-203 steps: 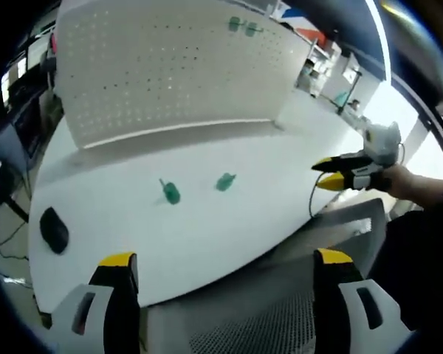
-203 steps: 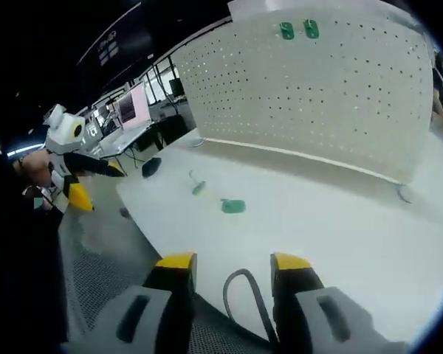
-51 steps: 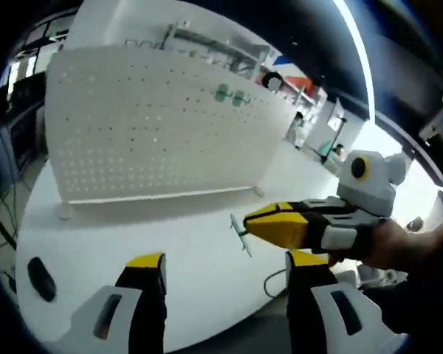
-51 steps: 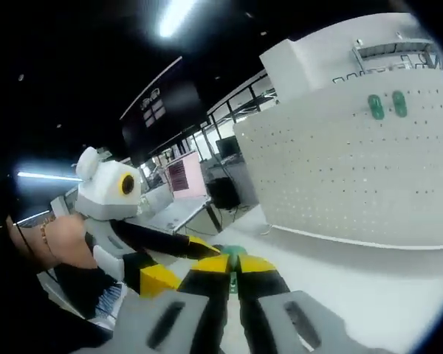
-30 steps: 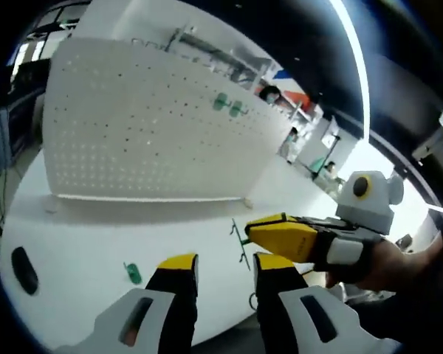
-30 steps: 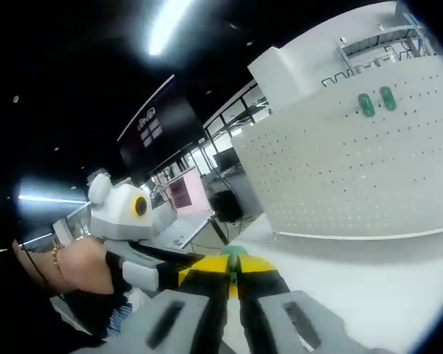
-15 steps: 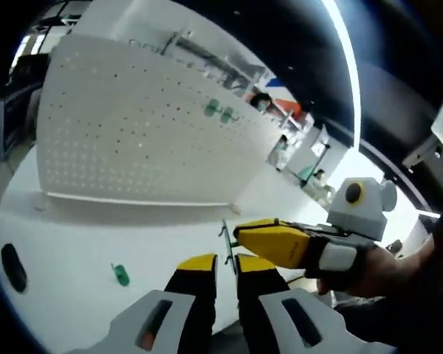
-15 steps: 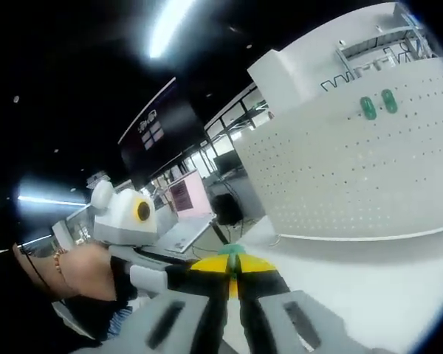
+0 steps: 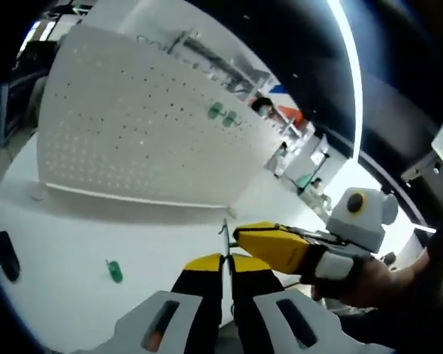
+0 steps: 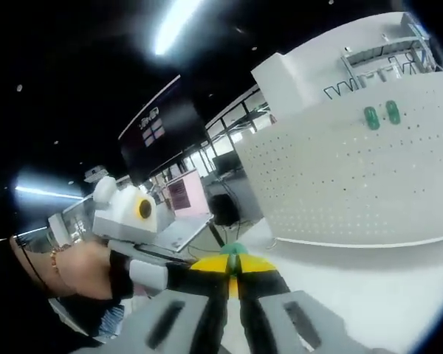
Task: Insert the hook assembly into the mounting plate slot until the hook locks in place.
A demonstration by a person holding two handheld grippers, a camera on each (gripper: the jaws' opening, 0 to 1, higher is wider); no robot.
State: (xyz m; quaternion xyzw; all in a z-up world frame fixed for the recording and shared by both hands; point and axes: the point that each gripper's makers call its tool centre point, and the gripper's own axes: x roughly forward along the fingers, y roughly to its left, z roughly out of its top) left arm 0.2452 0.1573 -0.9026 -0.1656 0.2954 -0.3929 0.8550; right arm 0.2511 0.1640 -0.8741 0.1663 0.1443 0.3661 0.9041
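Behind everything stands the white pegboard (image 9: 140, 140), upright on the white table (image 9: 66, 251); the right gripper view has the same board (image 10: 354, 184) rising from the tabletop (image 10: 384, 287). Two green plates (image 9: 221, 115) sit side by side high on the board, seen again as a pair of green tabs (image 10: 381, 114) from the other side.

Low in the left gripper view, the left gripper (image 9: 224, 262) has its yellow-tipped jaws drawn almost together, with the thin metal hook (image 9: 224, 234) standing up from between the tips (whether the pads truly pinch the wire I cannot tell, since the tips hide the contact). Coming in from the right, the right gripper (image 9: 242, 236) lies across the picture with its yellow jaws pressed together, its tip just beside the hook, held by a hand (image 9: 369, 284).

Seen from its own camera, the right gripper (image 10: 232, 264) is clenched on a small green plate (image 10: 233, 250) that peeks out between the yellow tips. To the left of it a hand (image 10: 81, 269) holds the left gripper (image 10: 188, 264), whose tip meets the green piece.

On the table, well apart from both tools, lies another small green piece (image 9: 114, 271), and near the table's left edge a dark mouse (image 9: 7, 257).
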